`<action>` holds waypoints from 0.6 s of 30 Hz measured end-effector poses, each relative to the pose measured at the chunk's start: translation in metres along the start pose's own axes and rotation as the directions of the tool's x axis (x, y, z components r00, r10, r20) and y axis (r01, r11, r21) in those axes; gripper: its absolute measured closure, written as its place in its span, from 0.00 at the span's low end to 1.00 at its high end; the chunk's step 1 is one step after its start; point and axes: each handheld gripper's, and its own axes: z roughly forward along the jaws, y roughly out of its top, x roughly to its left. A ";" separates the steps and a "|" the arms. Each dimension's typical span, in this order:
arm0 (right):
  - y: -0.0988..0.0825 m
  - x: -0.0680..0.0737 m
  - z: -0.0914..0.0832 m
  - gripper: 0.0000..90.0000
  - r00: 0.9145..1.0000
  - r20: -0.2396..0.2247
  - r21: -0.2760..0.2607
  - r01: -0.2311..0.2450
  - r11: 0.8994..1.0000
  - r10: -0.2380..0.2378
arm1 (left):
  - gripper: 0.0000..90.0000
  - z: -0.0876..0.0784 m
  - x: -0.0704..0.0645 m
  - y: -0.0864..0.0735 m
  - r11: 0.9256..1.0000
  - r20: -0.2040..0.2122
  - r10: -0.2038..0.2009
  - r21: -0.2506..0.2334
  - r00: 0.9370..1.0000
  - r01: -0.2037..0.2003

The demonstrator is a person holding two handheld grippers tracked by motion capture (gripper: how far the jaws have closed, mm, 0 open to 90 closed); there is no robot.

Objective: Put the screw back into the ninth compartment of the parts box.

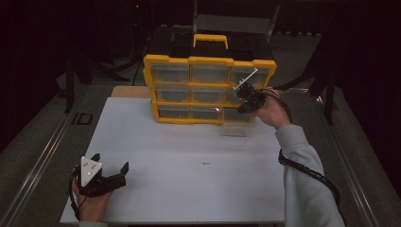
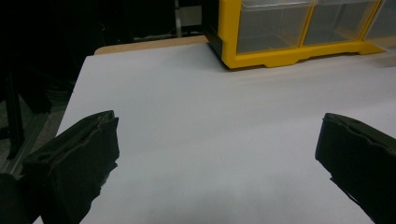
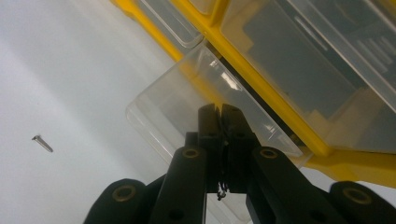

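Observation:
A yellow drawer cabinet (image 1: pixel 208 60) with clear drawers stands at the back of the white board. Its bottom right drawer (image 1: pixel 238 127) is pulled out onto the board. My right gripper (image 1: pixel 244 100) hovers just above that drawer, in front of the cabinet's right column. In the right gripper view its jaws (image 3: pixel 219 111) are pressed together over the clear drawer (image 3: pixel 187 105), and I see nothing between the tips. A small screw (image 3: pixel 42 143) lies on the board, a dark speck (image 1: pixel 205 163) in the high view. My left gripper (image 1: pixel 112 176) rests at the front left, open and empty (image 2: pixel 217 135).
The white board (image 1: pixel 189 146) covers the table, with a wooden edge (image 1: pixel 130 91) showing behind it on the left. The cabinet's base (image 2: pixel 285 55) shows at the top of the left gripper view. Dark stands and rails surround the table.

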 end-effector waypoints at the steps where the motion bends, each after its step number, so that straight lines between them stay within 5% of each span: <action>1: 0.000 0.000 0.000 0.97 1.000 0.001 -0.001 -0.002 1.000 0.002 | 0.00 0.000 0.000 0.000 1.000 0.000 0.000 -0.001 1.000 0.000; 7: -0.002 -0.002 0.000 0.96 1.000 0.003 -0.004 -0.010 1.000 0.010 | 0.00 0.000 0.000 0.000 1.000 -0.001 0.001 0.000 1.000 -0.001; 11: -0.003 -0.004 0.002 0.52 0.998 -0.044 -0.020 -0.037 0.999 0.036 | 0.00 0.000 0.000 0.000 1.000 -0.001 -0.001 -0.001 1.000 0.001; 13: -0.004 -0.002 0.003 0.36 1.000 -0.021 -0.023 -0.016 1.000 0.015 | 0.00 0.000 0.000 0.000 1.000 -0.001 0.000 0.000 1.000 0.000; 18: -0.005 -0.001 0.005 0.27 1.000 -0.008 -0.017 -0.013 1.000 0.013 | 0.00 0.000 0.000 0.000 1.000 0.000 0.001 0.000 1.000 -0.001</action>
